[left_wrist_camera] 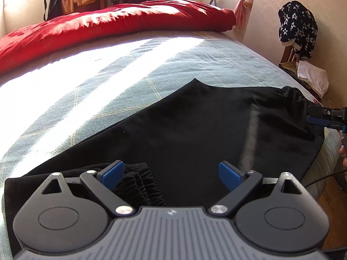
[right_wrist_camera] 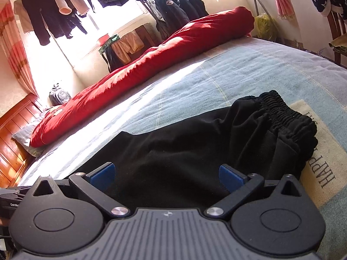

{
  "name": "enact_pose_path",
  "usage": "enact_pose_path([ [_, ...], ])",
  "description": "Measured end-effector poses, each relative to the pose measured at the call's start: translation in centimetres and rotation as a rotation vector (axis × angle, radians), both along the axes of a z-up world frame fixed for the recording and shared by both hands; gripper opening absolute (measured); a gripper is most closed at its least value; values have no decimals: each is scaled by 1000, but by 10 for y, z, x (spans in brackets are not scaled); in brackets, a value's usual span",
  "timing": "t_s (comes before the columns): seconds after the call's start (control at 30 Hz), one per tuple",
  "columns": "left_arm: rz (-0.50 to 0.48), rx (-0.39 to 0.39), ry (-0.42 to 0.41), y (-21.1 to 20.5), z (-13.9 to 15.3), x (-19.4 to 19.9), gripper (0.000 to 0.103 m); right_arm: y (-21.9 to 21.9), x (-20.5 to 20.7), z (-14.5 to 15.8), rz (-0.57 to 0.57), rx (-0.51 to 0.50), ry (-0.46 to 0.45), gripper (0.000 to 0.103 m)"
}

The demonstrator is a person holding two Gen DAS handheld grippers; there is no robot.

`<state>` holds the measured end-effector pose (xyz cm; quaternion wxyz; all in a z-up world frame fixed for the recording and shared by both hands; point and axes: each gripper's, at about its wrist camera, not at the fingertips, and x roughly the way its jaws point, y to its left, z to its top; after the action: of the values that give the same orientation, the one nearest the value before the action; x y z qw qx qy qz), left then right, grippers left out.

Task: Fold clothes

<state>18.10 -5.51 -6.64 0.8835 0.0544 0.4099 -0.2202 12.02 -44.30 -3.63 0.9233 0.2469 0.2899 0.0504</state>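
Note:
Black trousers [left_wrist_camera: 195,125] lie spread on the bed's blue-grey sheet [left_wrist_camera: 97,91]. My left gripper [left_wrist_camera: 171,174] is open low over one end of them, and a gathered elastic cuff [left_wrist_camera: 141,182] bunches just inside its left finger. The right gripper [left_wrist_camera: 321,119] shows at the right edge beside the elastic waistband [left_wrist_camera: 297,93]. In the right wrist view that right gripper [right_wrist_camera: 167,176] is open over the black trousers [right_wrist_camera: 184,147]. The ruffled waistband [right_wrist_camera: 286,117] lies ahead to the right, untouched. Nothing is held between either pair of fingers.
A rolled red duvet [left_wrist_camera: 112,21] runs along the bed's far side. A chair with a star-patterned garment [left_wrist_camera: 299,26] and white cloth [left_wrist_camera: 312,75] stands right of the bed. A lettered towel [right_wrist_camera: 321,164] lies under the waistband. Clothes hang by the window [right_wrist_camera: 54,10].

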Motion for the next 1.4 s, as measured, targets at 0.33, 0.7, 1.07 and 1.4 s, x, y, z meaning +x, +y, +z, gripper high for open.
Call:
enact_pose_path([
  [0.33,90,22,1,16,3,-4,94,-17,1,-9,-122,2,36,103],
  [0.7,135,48,-17,20,9,-16,94,56,66,-10,186,-49,25,103],
  [1.07,268,50,-12,44,12,-30,94,59,67,-3,233,-32,37,103],
  [1.4,297,93,9,41,16,-37,94,108,66,-23,429,-89,69,103],
])
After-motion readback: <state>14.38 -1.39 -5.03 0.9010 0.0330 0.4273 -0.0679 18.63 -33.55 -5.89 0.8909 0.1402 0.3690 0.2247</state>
